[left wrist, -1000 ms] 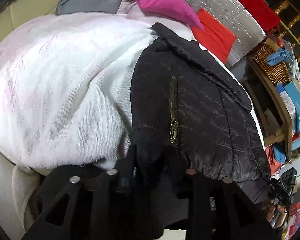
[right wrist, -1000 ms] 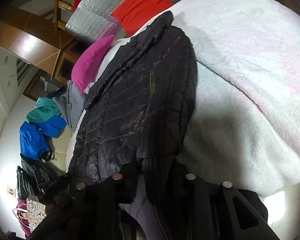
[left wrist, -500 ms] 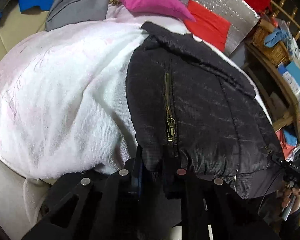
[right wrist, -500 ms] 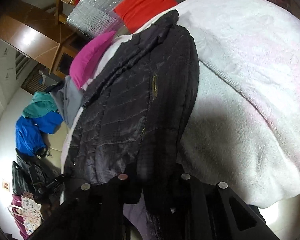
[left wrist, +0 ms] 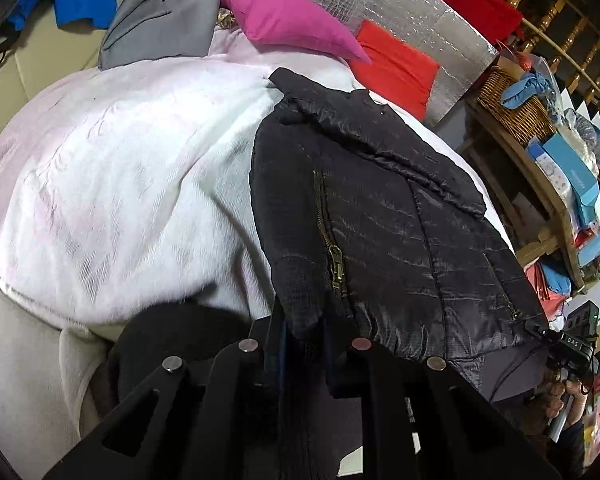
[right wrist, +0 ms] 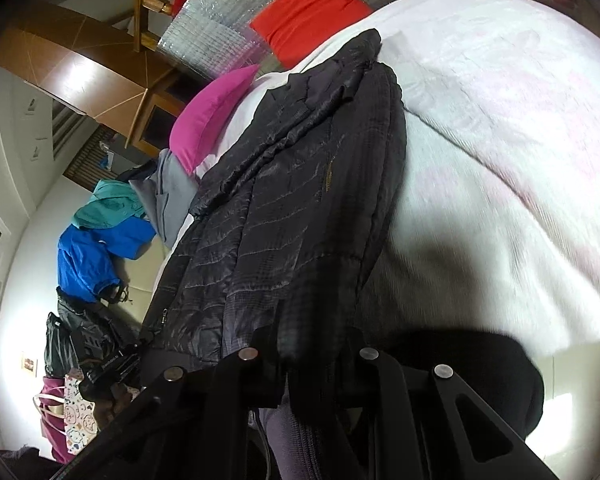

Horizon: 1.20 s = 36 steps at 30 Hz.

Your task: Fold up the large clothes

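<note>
A black quilted jacket [left wrist: 392,232] with a brass zipper [left wrist: 334,258] lies folded lengthwise on a white and pink fluffy blanket [left wrist: 120,184]; it also shows in the right wrist view [right wrist: 284,216]. My left gripper [left wrist: 302,320] is shut on the jacket's hem at its near left corner. My right gripper [right wrist: 312,344] is shut on the hem at the other near corner and shows at the far right of the left wrist view [left wrist: 572,344]. Both fingertips are buried in the fabric.
A magenta pillow [left wrist: 292,24], a grey garment [left wrist: 160,24] and a red cushion [left wrist: 396,68] lie at the blanket's far end. Blue and teal clothes [right wrist: 100,236] pile on a beige surface. A wooden shelf with a wicker basket [left wrist: 512,104] stands on the right.
Both grippers have closed tighter on the hem and moved it away from me, so the jacket's near end bunches and lifts slightly off the blanket.
</note>
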Motion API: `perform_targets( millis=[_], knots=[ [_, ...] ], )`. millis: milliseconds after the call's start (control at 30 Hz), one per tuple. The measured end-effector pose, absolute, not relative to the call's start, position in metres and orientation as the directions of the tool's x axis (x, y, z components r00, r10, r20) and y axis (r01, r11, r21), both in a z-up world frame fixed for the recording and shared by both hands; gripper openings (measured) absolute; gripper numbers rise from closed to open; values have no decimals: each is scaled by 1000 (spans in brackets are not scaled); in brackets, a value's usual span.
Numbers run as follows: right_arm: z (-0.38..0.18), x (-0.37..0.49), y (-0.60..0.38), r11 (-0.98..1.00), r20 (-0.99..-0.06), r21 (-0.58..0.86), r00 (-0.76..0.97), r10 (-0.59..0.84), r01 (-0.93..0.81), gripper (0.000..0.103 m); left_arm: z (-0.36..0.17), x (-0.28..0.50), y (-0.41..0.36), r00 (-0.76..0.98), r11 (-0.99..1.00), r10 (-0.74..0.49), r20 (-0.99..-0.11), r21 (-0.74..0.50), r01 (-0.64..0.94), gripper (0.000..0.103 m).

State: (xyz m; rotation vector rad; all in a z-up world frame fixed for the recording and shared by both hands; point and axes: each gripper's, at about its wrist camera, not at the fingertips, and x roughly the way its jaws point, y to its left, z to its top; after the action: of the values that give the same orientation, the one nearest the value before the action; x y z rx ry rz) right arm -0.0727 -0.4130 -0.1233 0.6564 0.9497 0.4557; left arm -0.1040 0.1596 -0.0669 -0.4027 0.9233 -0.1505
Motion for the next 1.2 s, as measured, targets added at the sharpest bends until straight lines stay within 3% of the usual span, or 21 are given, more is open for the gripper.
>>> perform_targets(
  millis=[267,700,1200],
  knots=[
    [-118,-77,-422,681,-544,727,529,651,-90,18,-63,-101,162,596,918,-288,-750,-393,-49,15],
    [-118,-76,-419,677,-535,729,531,658,-104,18,-45,-96,132,598,976,-142,-789,-211,-47,15],
    [-119,-77,-424,683,-542,724,532,651,-98,18,-52,-99,138,597,973,-155,-787,-226,-45,15]
  ],
)
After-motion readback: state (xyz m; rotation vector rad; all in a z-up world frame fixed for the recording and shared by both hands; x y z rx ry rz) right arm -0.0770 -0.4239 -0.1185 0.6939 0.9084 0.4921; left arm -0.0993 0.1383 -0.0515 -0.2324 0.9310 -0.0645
